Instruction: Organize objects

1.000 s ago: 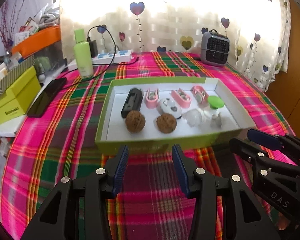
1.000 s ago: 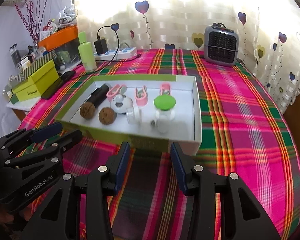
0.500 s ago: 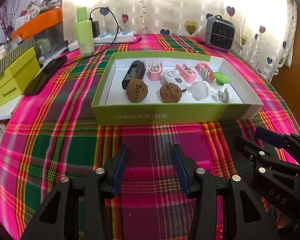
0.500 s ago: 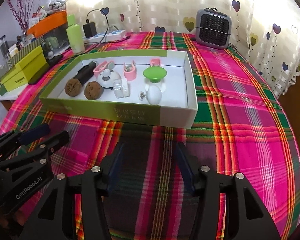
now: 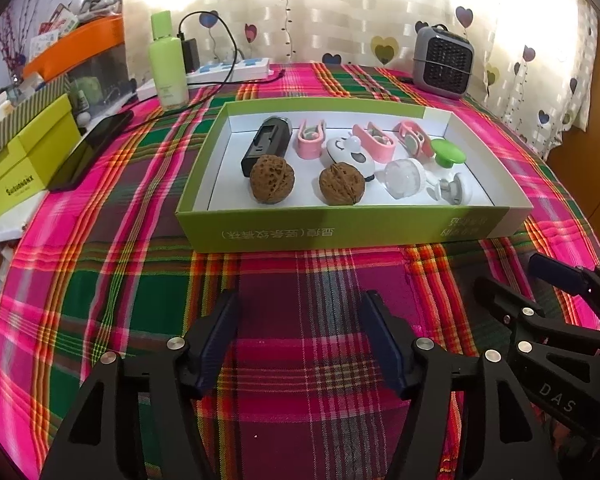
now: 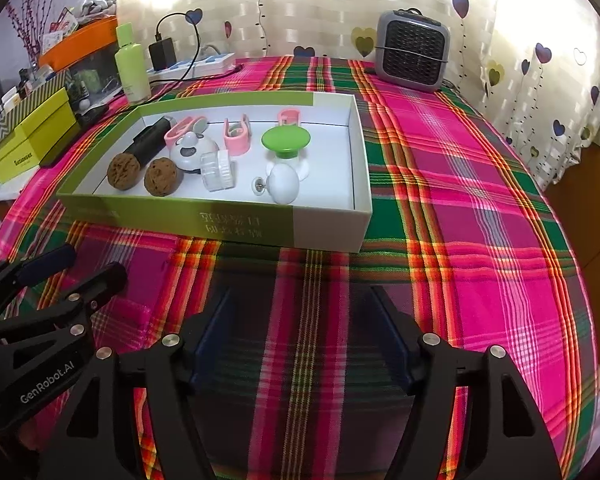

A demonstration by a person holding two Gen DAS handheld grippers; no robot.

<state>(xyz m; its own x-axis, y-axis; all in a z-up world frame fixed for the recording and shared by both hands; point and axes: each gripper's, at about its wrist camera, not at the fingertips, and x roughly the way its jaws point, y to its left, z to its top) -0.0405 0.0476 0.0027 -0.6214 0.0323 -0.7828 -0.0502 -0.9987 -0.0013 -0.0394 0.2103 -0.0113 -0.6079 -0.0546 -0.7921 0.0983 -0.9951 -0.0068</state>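
Note:
A shallow green-and-white box (image 5: 340,230) (image 6: 220,224) lies on the plaid tablecloth. In it lie two brown walnuts (image 5: 272,178) (image 5: 342,188), a black device (image 5: 266,144), pink clips (image 5: 310,140), a white toy (image 5: 350,152), a clear round piece (image 5: 404,178), a green-capped piece (image 5: 448,152) (image 6: 286,140) and a white knob (image 6: 284,184). My left gripper (image 5: 300,336) is open and empty, low over the cloth in front of the box. My right gripper (image 6: 304,332) is open and empty, in front of the box's right end.
A grey heater (image 5: 442,62) (image 6: 414,56) stands at the back right. A green bottle (image 5: 168,66), a power strip with charger (image 5: 232,70), a black phone (image 5: 90,150) and yellow-green boxes (image 5: 24,164) are at the back left. The table edge curves away at the right.
Both grippers have pulled back from the box and risen, so the box sits farther off. Both stay open and empty.

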